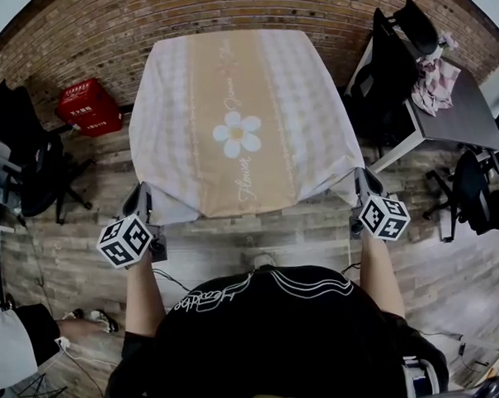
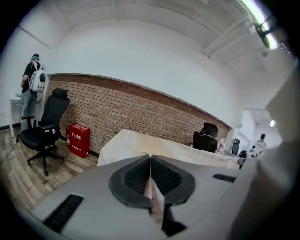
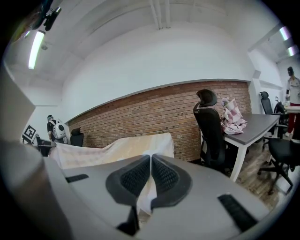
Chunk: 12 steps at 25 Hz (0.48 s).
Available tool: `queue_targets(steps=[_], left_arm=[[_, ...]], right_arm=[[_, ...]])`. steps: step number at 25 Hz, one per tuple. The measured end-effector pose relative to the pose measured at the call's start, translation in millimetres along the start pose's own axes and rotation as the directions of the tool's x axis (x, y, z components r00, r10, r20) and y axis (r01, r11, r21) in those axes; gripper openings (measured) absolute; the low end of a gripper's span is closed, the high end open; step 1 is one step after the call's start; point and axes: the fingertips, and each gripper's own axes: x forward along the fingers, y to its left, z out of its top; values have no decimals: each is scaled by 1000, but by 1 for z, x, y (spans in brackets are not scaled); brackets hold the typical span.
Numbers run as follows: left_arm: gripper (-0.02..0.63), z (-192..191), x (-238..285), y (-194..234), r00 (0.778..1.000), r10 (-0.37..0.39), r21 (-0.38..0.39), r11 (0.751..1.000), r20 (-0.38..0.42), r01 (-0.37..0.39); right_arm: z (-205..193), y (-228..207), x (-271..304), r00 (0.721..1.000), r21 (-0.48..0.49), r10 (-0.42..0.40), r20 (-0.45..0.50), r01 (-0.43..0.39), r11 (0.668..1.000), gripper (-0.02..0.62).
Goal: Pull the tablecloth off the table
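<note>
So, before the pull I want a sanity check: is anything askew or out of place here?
Only the tablecloth: its two near corners are pinched in the left gripper and right gripper, held outward instead of hanging straight.

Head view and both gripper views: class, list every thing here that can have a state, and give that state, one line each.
tablecloth: spread flat, its two near corners pinched and raised
left gripper: fingers shut on the tablecloth's near-left corner
right gripper: fingers shut on the tablecloth's near-right corner
red box: standing upright
pink cloth: crumpled in a heap on the grey desk
black chair: unoccupied
</note>
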Motion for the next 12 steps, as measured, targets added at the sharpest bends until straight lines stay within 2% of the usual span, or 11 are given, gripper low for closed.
queue_targets(steps=[12], left_arm=[[8,4,-22,5,999,-47,2,999,-25,47]], right_arm=[[3,32,-32,1000,-1,-21,23,21,1000,-2]])
